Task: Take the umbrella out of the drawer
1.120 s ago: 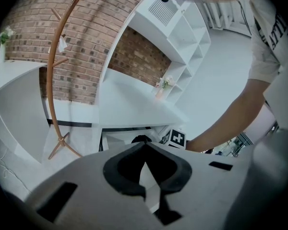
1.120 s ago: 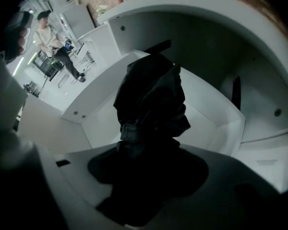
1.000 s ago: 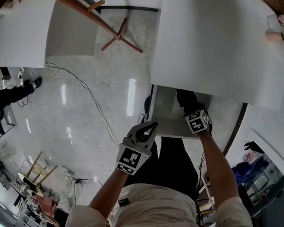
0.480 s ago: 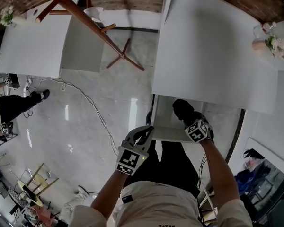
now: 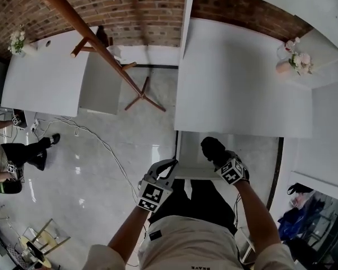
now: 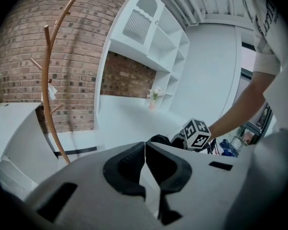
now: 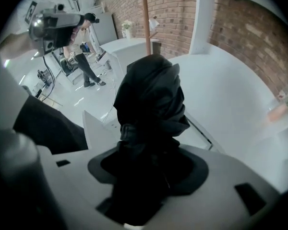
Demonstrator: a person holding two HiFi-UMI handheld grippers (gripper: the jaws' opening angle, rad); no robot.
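A folded black umbrella (image 7: 151,99) stands up between the jaws of my right gripper (image 7: 149,162), which is shut on its lower part. In the head view the umbrella (image 5: 212,148) hangs with the right gripper (image 5: 217,153) over the open white drawer (image 5: 188,151), under the desk's front edge. My left gripper (image 5: 170,165) hovers at the drawer's front left corner. Its pads (image 6: 134,164) meet at the tips, with nothing held. The left gripper view also shows the umbrella (image 6: 158,140) beside the right gripper's marker cube (image 6: 197,134).
A white desk (image 5: 242,77) spans the area above the drawer, with a flower vase (image 5: 296,61) at its far right. A wooden coat stand (image 5: 101,49) and a second white table (image 5: 45,77) stand to the left. A cable (image 5: 101,145) trails across the floor near a person (image 5: 17,156).
Both grippers have risen. The right one has lifted the umbrella up from inside the drawer. The head view has tilted up, and more of the brick wall shows.
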